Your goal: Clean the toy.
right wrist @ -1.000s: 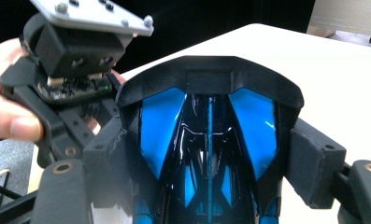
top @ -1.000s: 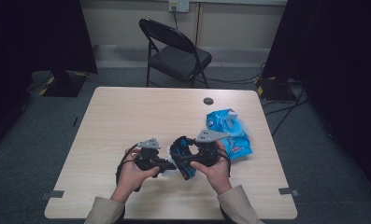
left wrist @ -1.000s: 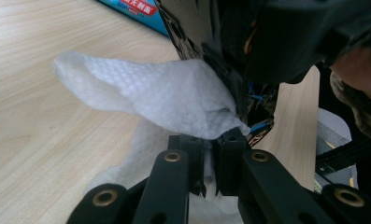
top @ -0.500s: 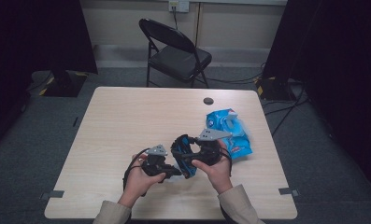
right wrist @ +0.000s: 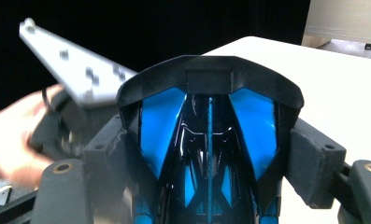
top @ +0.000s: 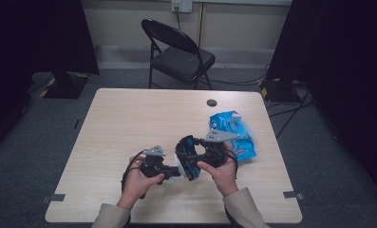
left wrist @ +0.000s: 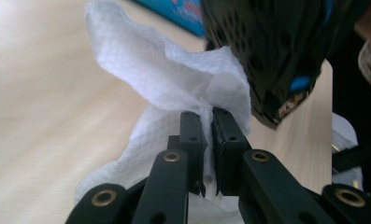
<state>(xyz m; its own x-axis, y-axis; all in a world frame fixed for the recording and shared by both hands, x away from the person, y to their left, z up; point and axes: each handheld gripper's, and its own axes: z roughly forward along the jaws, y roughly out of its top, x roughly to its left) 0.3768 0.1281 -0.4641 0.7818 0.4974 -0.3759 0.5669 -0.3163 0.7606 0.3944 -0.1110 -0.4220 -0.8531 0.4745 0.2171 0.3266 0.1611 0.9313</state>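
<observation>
**Wiping a black-and-blue object at lower centre**

At lower centre of the high view, left gripper [top: 173, 172] pinching a white wipe [left wrist: 174, 93] against the black-and-blue object [right wrist: 209, 140]; right gripper [top: 192, 159] clamped round that object. Probably mid-wipe; next, rubbing across its surface. Farther right, blue packet [top: 233, 133]. Object's identity unclear, contact spot hidden.

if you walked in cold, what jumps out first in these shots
Near the table's front edge, the right hand-held gripper clamps a glossy black-and-blue plastic shell, perhaps a computer mouse. Right beside it, the left hand-held gripper pinches a crumpled white paper wipe close against that shell. Behind them a bright blue plastic wipes packet lies on the pale wooden table.
</observation>
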